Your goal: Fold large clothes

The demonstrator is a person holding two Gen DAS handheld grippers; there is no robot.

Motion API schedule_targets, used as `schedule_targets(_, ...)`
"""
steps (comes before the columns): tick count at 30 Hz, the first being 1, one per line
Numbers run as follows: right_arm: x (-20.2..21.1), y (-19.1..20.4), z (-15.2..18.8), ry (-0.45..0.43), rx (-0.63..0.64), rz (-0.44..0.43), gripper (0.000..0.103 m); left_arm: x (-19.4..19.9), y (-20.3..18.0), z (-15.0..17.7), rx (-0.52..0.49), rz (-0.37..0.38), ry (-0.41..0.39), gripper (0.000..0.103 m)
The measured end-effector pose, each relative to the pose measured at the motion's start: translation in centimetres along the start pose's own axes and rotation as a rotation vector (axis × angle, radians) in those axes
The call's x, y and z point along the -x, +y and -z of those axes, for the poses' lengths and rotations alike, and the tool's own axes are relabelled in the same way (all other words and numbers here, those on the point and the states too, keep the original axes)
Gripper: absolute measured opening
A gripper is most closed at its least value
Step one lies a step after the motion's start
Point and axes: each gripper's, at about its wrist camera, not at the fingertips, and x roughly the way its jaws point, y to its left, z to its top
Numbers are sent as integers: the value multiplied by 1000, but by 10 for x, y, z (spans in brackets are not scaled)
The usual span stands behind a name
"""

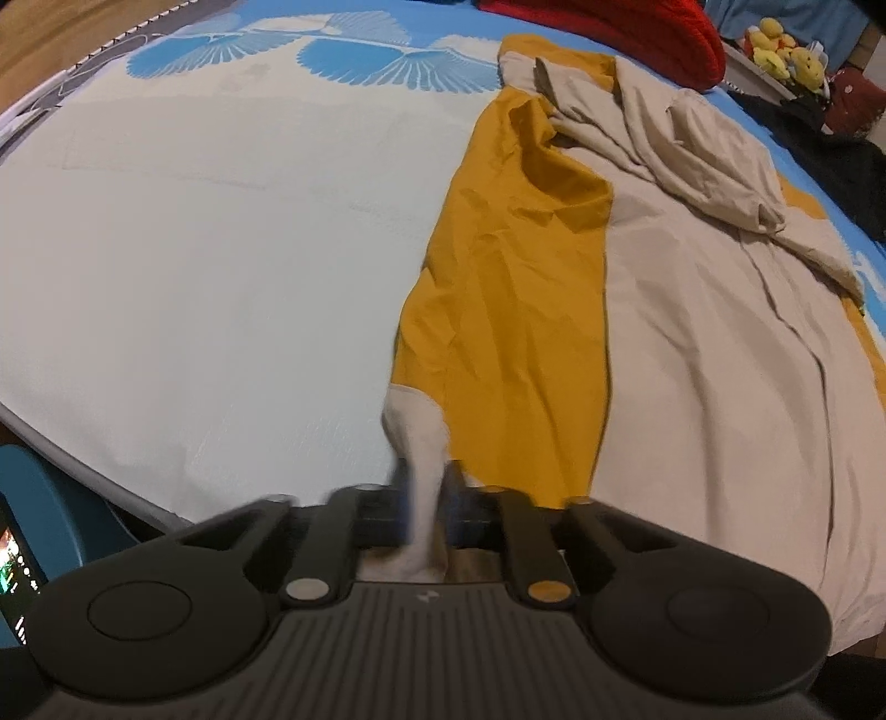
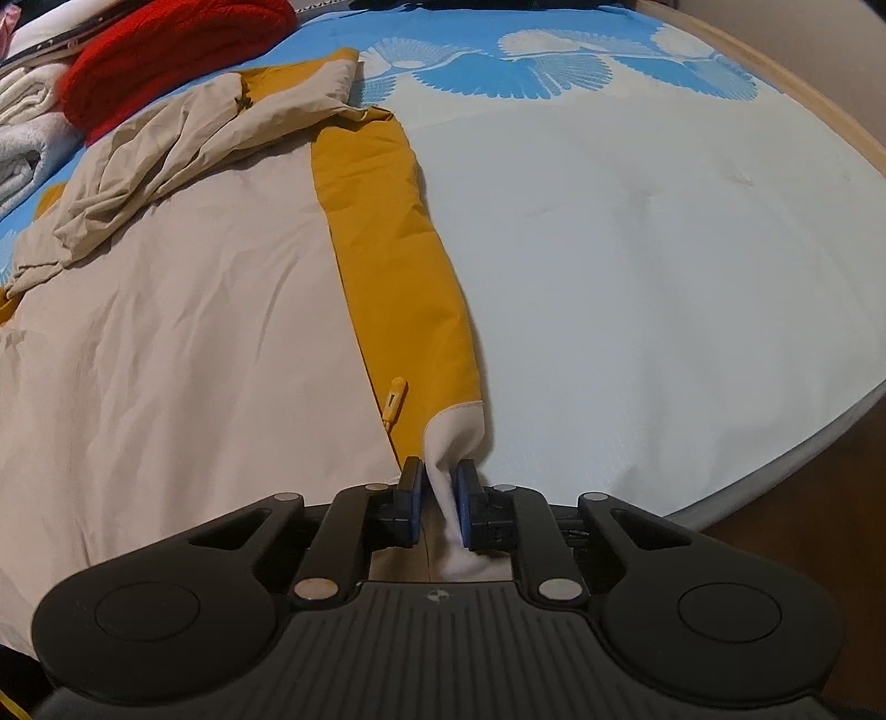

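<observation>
A large beige and mustard-yellow jacket (image 1: pixel 692 343) lies spread on the bed; it also shows in the right wrist view (image 2: pixel 183 332). Its hood lies crumpled at the far end (image 1: pixel 692 144). My left gripper (image 1: pixel 425 487) is shut on the white cuff (image 1: pixel 415 432) of one yellow sleeve (image 1: pixel 509 332) at the near edge. My right gripper (image 2: pixel 440 487) is shut on the white cuff (image 2: pixel 457 429) of the other yellow sleeve (image 2: pixel 398 266). A yellow zipper pull (image 2: pixel 394 396) lies beside that sleeve.
The bed (image 1: pixel 194 249) has a pale sheet with a blue fan pattern (image 2: pixel 554 66). A red knit garment (image 1: pixel 637 33) lies at the far end, also in the right wrist view (image 2: pixel 166 50). Yellow plush toys (image 1: pixel 786 50) and dark clothes (image 1: pixel 819 149) lie far right. White towels (image 2: pixel 27 138) lie far left.
</observation>
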Motion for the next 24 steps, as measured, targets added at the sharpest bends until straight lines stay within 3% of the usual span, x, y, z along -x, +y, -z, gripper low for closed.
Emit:
schedule_targets(3, 4, 1, 0, -16, 7, -10, 4, 11, -6, 1, -21, 6, -33, 4)
schedule_targets(7, 20, -2, -3, -60, -24, -49, 3, 40, -15, 0, -75, 52, -105, 2)
schedule_targets(15, 94, -8, -10, -225, -38, -218, 1, 118, -20, -5, -101, 196, -227, 2)
schedule_targets(24, 188, -41, -15, -383, -32, -334, 0, 200, -25, 9, -183, 189, -269, 1)
